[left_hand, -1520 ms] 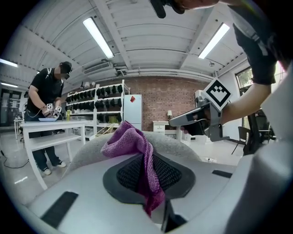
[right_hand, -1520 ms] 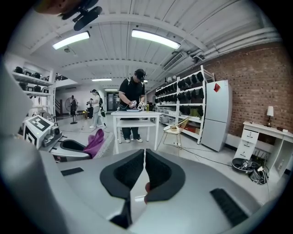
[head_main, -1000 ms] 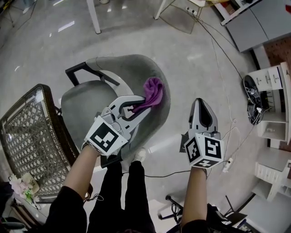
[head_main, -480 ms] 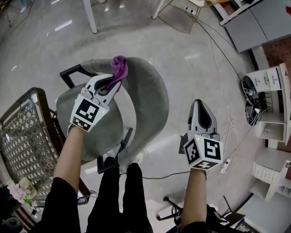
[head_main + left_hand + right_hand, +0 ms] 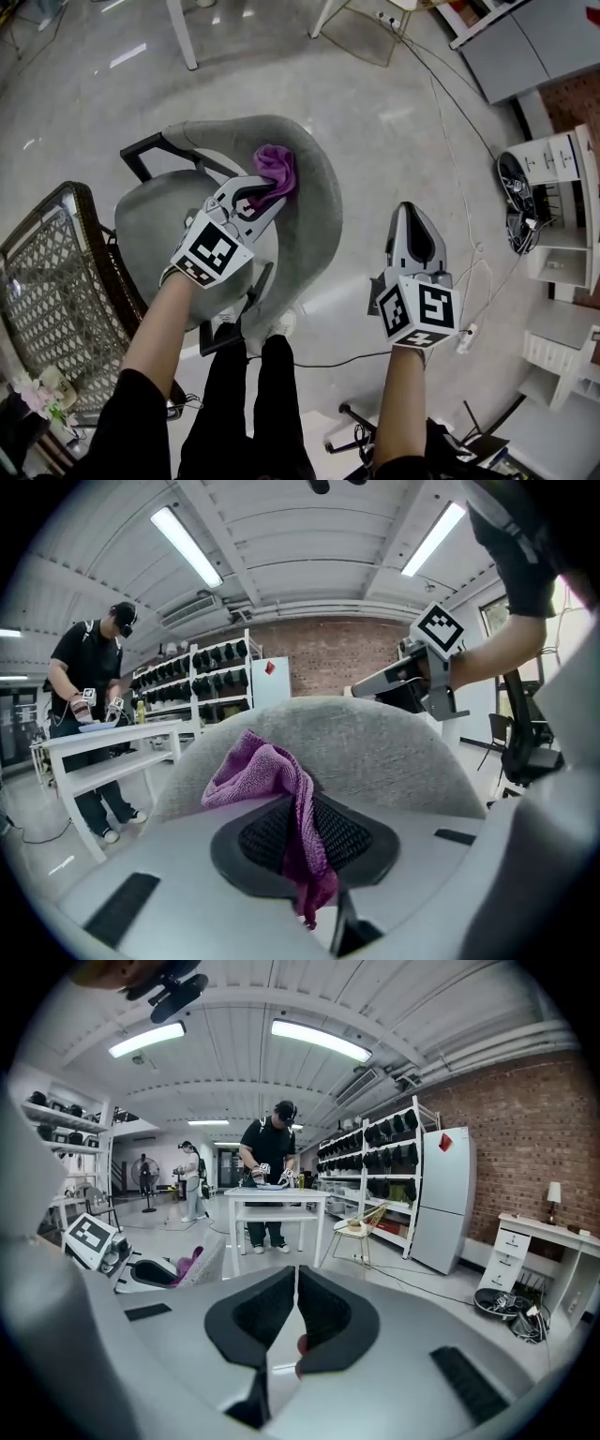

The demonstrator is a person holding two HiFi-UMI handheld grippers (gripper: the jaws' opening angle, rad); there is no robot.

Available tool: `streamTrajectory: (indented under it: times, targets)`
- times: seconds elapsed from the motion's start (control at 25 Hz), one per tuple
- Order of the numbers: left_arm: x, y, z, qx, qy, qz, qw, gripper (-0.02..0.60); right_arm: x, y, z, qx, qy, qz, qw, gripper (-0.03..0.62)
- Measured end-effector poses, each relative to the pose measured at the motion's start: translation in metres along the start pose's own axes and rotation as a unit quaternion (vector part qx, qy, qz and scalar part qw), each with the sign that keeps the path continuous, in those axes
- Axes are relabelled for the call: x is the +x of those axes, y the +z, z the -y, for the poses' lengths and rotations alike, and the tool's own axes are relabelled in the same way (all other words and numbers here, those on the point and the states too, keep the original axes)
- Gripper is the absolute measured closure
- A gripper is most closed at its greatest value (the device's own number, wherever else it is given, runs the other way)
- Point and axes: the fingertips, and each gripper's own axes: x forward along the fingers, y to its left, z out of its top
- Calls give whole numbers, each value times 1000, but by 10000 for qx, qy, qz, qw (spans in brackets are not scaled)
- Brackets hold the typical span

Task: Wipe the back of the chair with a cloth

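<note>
A grey upholstered chair (image 5: 178, 220) stands below me, its curved back (image 5: 314, 202) to the right of the seat. My left gripper (image 5: 265, 190) is shut on a purple cloth (image 5: 277, 169) and presses it against the inner face of the chair back near the top edge. In the left gripper view the cloth (image 5: 272, 794) hangs bunched between the jaws in front of the grey chair back (image 5: 375, 757). My right gripper (image 5: 413, 225) hangs apart to the right over the floor, jaws shut, nothing between them. It shows in the left gripper view as right gripper (image 5: 403, 677).
A wicker chair (image 5: 61, 272) stands at the left. Cables (image 5: 459, 187) run across the glossy floor at the right, beside white drawers (image 5: 562, 216) and a fan (image 5: 517, 202). The person's legs (image 5: 248, 403) are below. People work at a white table (image 5: 272, 1206) in the distance.
My left gripper with the cloth swung from the right side of the chair back to its far left top, then back toward the middle. The right gripper stayed put.
</note>
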Motion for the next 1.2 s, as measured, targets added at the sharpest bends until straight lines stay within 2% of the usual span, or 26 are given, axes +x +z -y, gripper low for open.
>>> streamTrajectory:
  times: [0.32, 0.52, 0.6, 0.72, 0.88, 1.04, 1.12, 1.2]
  targets:
    - [-13, 13, 75, 351, -814, 53, 9960, 509, -11, 0, -9, 46, 44, 46, 10000, 565]
    - [-16, 16, 88, 390, -895, 57, 9952, 509, -16, 4, -10, 38, 33, 113, 9999, 565]
    - [-20, 16, 81, 367, -794, 79, 9961, 509, -16, 6, -10, 28, 22, 153, 9999, 565]
    - [-29, 11, 53, 229, -435, 115, 9987, 509, -14, 5, -11, 47, 24, 178, 9998, 565]
    - [-42, -10, -8, 210, 292, -69, 9993, 509, -11, 0, -9, 56, 37, 147, 9999, 565]
    - [-50, -34, -70, 85, 1038, -240, 9943, 509, -4, -9, -1, 78, -21, 82, 9999, 565]
    - [-45, -48, -89, 26, 1162, -372, 9925, 509, -1, -15, 2, 55, -47, 36, 10000, 565]
    - [-32, -59, -93, 58, 1035, -570, 9930, 509, 1, -21, 4, 34, -59, -25, 10000, 565]
